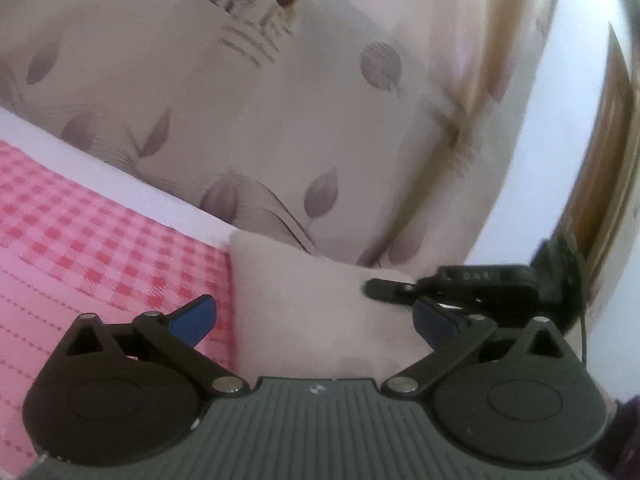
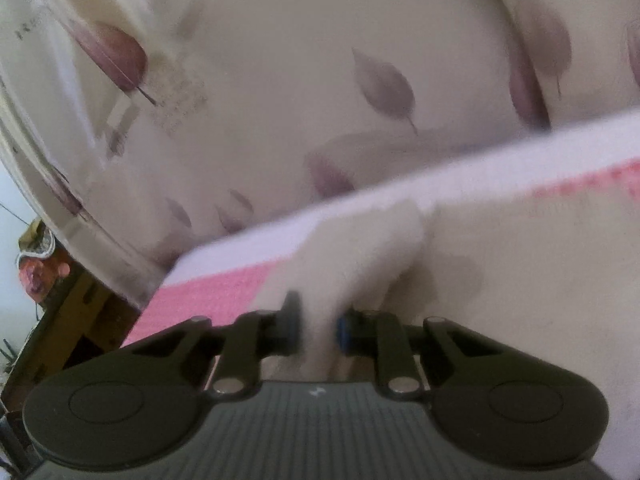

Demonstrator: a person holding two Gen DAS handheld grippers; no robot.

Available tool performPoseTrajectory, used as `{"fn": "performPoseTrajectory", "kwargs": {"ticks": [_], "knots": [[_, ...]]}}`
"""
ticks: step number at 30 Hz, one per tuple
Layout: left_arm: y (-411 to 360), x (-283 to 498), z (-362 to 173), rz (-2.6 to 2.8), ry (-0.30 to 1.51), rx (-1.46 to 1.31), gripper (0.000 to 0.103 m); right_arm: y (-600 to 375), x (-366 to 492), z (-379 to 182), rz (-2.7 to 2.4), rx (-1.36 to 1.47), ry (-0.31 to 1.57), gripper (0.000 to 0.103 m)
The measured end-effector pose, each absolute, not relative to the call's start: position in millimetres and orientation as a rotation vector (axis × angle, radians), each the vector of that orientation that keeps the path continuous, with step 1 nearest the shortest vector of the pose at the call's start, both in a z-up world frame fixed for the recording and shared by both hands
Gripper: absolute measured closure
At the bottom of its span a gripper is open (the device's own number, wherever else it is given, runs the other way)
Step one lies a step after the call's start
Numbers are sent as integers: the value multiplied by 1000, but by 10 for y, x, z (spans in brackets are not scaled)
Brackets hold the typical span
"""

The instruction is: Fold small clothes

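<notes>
A small pale pink garment (image 1: 316, 316) lies folded on a pink checked sheet (image 1: 88, 248). My left gripper (image 1: 316, 318) is open, its blue-padded fingers wide apart on either side of the garment. The other gripper (image 1: 460, 284) reaches in from the right and touches the garment's right edge. In the right wrist view my right gripper (image 2: 318, 328) is shut on a raised fold of the pale garment (image 2: 360, 256), which spreads to the right over the sheet (image 2: 216, 292).
A cream pillow or quilt with purple leaf print (image 1: 260, 112) lies behind the garment, along a white band (image 2: 440, 184) of the sheet. A wooden frame and clutter (image 2: 52, 288) show at the left in the right wrist view. A white wall (image 1: 540, 160) is at right.
</notes>
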State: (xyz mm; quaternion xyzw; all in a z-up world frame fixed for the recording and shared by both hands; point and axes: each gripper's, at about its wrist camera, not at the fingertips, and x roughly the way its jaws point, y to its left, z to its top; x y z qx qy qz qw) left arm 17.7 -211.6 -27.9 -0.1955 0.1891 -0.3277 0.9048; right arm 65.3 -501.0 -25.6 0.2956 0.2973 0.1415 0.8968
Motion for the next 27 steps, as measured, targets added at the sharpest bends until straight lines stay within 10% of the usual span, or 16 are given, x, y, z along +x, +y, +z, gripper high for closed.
{"fn": "performPoseTrajectory", "kwargs": {"ticks": [3,7,11,13,16,27], "knots": [[-2164,164,-283,-695,387,-375,0,-5055,656,-338,298,657,626,72],[-2165,210,-328,-688,422,-394,0,-5021,672,-411,307,683,652,11],[-2152,264,-352,-677,447,-423,0,-4912,673,-479,360,673,665,17],[-2146,243,-348,-675,446,-424,0,-4798,719,-487,360,643,686,65],[-2134,222,-337,-668,435,-424,0,-4742,710,-339,326,579,635,78],[-2124,221,-332,-644,433,-430,0,-5845,126,176,130,458,554,80]]}}
